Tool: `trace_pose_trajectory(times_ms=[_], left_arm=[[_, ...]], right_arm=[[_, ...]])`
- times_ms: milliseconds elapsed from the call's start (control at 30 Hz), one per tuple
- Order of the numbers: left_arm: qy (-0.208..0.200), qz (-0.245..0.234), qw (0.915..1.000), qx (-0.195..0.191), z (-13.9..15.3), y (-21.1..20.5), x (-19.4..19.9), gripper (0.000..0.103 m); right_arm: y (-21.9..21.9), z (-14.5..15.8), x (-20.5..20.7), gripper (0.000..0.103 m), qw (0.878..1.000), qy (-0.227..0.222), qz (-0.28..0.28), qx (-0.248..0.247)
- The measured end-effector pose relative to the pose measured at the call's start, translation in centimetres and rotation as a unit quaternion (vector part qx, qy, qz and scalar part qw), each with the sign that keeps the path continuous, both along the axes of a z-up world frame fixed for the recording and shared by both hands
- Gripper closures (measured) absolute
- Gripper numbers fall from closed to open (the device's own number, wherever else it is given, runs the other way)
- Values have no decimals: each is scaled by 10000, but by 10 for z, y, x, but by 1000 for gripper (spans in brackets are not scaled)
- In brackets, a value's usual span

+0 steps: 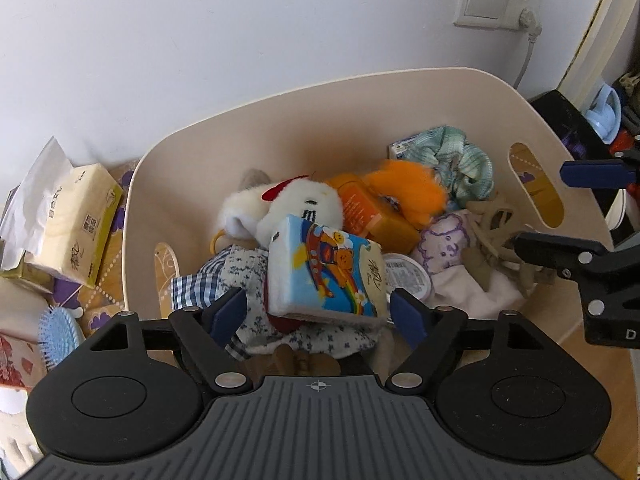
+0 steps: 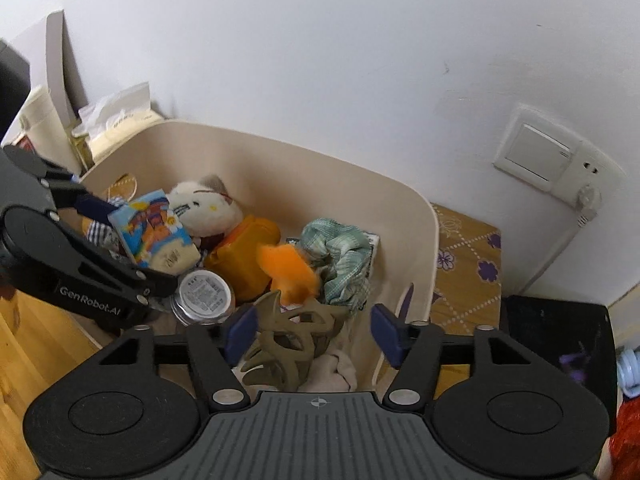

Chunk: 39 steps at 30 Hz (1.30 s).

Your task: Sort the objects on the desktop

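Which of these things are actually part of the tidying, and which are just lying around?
Part of the job:
beige bin
cartoon tissue pack between the open left claw
brown cut-out toy by the open right claw

Just lying about:
yellow tissue pack
blue hairbrush
wall switch

- My left gripper (image 1: 318, 312) is black with dark blue pads.
- My right gripper (image 2: 312, 330) wears the same black and dark blue.
- The bin (image 1: 304, 112) is plain cream.
- The tissue pack (image 1: 324, 268) is sky blue, printed with cartoon bears and a rainbow.
- The plush cat (image 1: 296, 204) is white with a red bow.
- The cloth (image 1: 456, 156) is green-and-white checked.
- The fuzzy toy (image 2: 290, 270) is bright orange.
- The tablecloth (image 2: 468, 264) is tan with purple flowers and white dotted diamonds.
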<state>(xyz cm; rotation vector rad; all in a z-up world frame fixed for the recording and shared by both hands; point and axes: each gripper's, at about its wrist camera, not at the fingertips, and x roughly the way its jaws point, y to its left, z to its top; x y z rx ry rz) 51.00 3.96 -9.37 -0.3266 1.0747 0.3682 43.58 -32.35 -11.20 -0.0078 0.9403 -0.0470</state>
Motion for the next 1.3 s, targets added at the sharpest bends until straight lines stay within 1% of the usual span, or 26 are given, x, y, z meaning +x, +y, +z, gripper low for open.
trace_pose_trajectory(times_ms=[67,167,267,367,400,767,833,867,900,1067,1167,1300], left_arm=[[-32,9,10000,45,4,-2,-2,23],[-84,46,9999,94,11,-2,-6,18],[-123,97,9998,95,15,-4,-11,18],[-140,85,9998,135,20,-5,-16,18],[-143,81,9997,162,21,-6,-17,18],[-400,113,9986,315,49,-18,-41,18],[-446,160,9982,359,55,-20,-46,18],[-477,164,9981,363,58,-21,-49,18],[-509,165,9979,369,61,-22,-51,18],[-620,281,9966,458,77,-27,-63,18],[-626,303,9967,412,83,-31,-70,17],[-628,429,9957,520,92,-40,-79,17]], right_arm=[[1,5,-5,28,10000,-45,-69,7],[2,12,-12,25,9998,-103,-157,-2],[4,18,-20,22,9994,-155,-320,28],[4,24,-28,14,9984,-212,-515,90],[5,26,-31,13,9980,-236,-572,110],[11,47,-55,12,9944,-445,-945,152],[13,51,-60,8,9940,-471,-974,155],[15,53,-62,2,9938,-490,-990,135],[16,55,-64,0,9934,-519,-1019,103],[21,65,-75,0,9913,-636,-1144,124],[23,70,-81,0,9905,-658,-1207,99],[23,75,-90,0,9905,-630,-1221,117]])
